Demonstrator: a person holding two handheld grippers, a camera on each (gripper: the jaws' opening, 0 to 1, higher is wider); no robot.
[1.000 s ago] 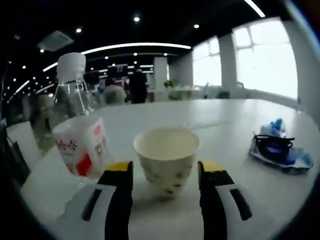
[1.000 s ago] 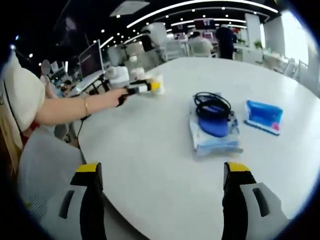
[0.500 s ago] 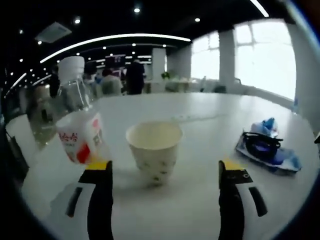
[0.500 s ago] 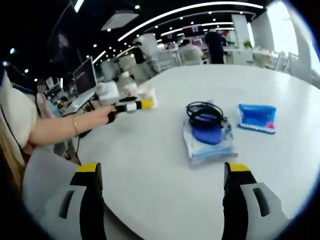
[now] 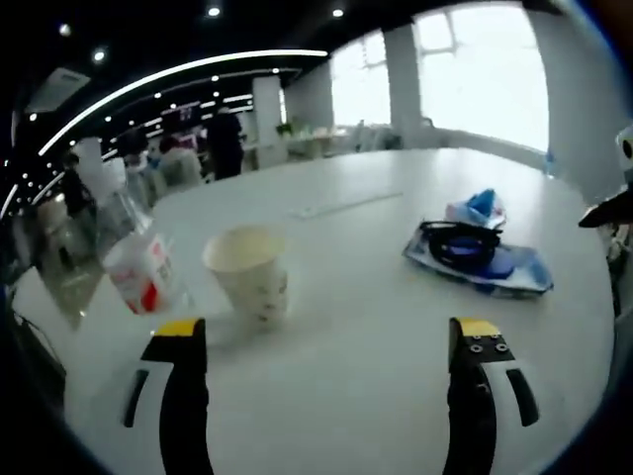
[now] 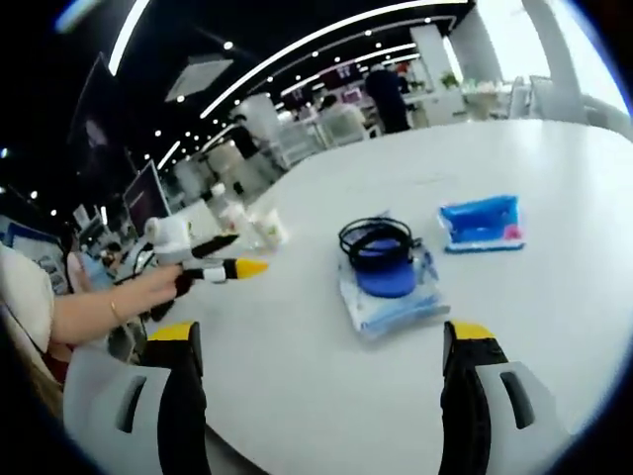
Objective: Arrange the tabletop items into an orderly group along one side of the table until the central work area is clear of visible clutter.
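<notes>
A patterned paper cup [image 5: 249, 284] stands upright on the white table [image 5: 356, 396], free of my left gripper [image 5: 328, 336], which is open and a short way back from it. Just left of the cup is a clear bottle [image 5: 127, 259] with a red and white label and a white cap. A blue pouch with a coiled black cable [image 5: 473, 253] lies to the right. In the right gripper view the same pouch [image 6: 382, 272] lies ahead of my open right gripper [image 6: 321, 336], with a blue packet [image 6: 482, 223] beyond it. The cup [image 6: 269, 226], the bottle [image 6: 232, 212] and the left gripper [image 6: 237, 255] are at the left.
A hand and forearm [image 6: 99, 312] hold the left gripper over the table's left edge. Monitors [image 6: 146, 194] and desks stand beyond that edge, with people further back. A thin flat strip [image 5: 344, 204] lies on the far part of the table.
My left gripper has opened wide and drawn back from the cup, which stays standing beside the bottle. The right gripper's view has tilted and shifted; its jaws remain open.
</notes>
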